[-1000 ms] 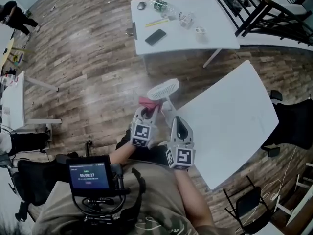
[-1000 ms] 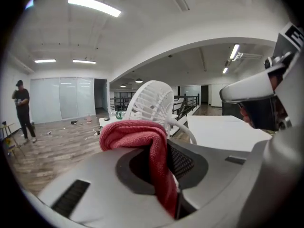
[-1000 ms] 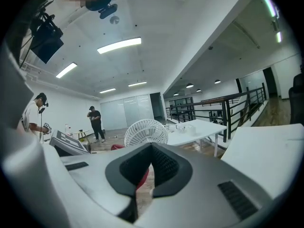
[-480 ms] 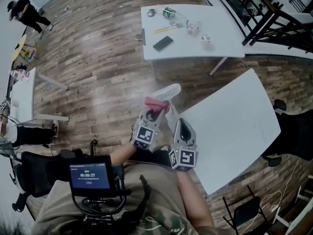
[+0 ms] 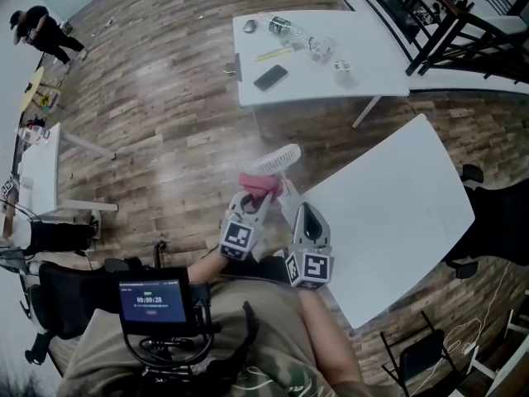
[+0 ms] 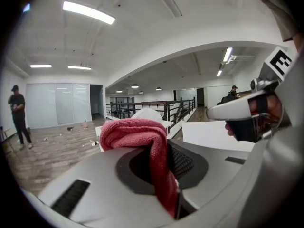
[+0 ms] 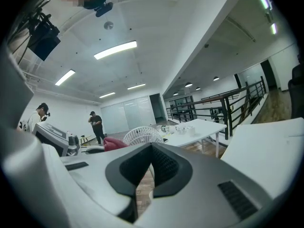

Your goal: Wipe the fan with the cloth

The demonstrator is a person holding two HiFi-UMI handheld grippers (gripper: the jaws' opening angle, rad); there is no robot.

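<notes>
A small white fan (image 5: pixel 277 159) is held up in front of me, its round grille facing upward. My right gripper (image 5: pixel 294 208) is shut on the fan's stem just below the head, and the grille (image 7: pixel 141 136) shows beyond its jaws. A red cloth (image 5: pixel 258 186) is bunched in my left gripper (image 5: pixel 254 197), which is shut on it. The cloth lies against the left underside of the fan's head. In the left gripper view the cloth (image 6: pixel 135 133) folds over the jaws and hides most of the fan (image 6: pixel 148 114).
A white table (image 5: pixel 397 213) stands close at the right. A second white table (image 5: pixel 331 64) farther off holds a phone (image 5: pixel 271 77), a bottle and small items. Black chairs sit at the right edge. A person (image 5: pixel 41 27) stands at the far left on the wood floor.
My left gripper has risen a little with the cloth, staying against the fan's head. The right gripper and the fan have kept almost still.
</notes>
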